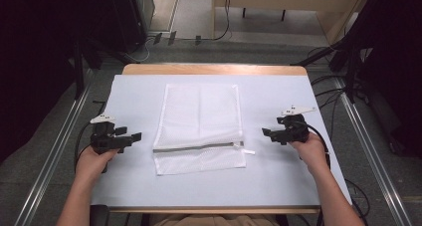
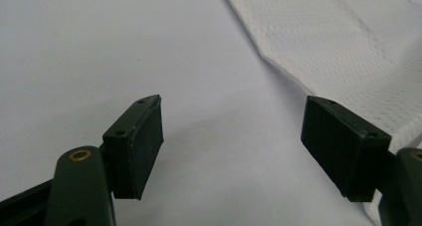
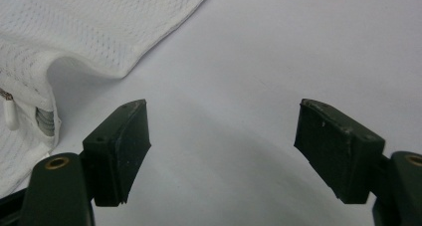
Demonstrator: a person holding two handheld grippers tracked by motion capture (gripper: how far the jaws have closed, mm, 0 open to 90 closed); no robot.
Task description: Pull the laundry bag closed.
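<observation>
1. Nearest the front edge of the tabletop (image 1: 278, 186), two hands are seen entering from below, each holding a gripper just above the pale blue surface.
2. The left gripper (image 1: 130, 138) is held near the left edge, pointing inward; its jaws are spread wide with nothing between them.
3. The right gripper (image 1: 268, 133) is held near the right edge, also pointing inward; its jaws are likewise wide apart and empty.
4. Between the two, the white mesh bag (image 1: 201, 128) is laid flat at the middle of the tabletop, apart from both grippers, its far end reaching towards the back edge.
5. A grey zipper (image 1: 194, 147) is run across the bag near its front end, with a white pull tab (image 1: 247, 150) lying at its right end.
6. In the left gripper view, the woven mesh of the bag's left side (image 2: 348, 42) is shown close, just beyond the far jaw, with bare surface between the jaws.
7. In the right gripper view, a lifted fold at the bag's corner (image 3: 54, 61) and the pull tab (image 3: 10, 117) are revealed, details too small to be told from above.
</observation>
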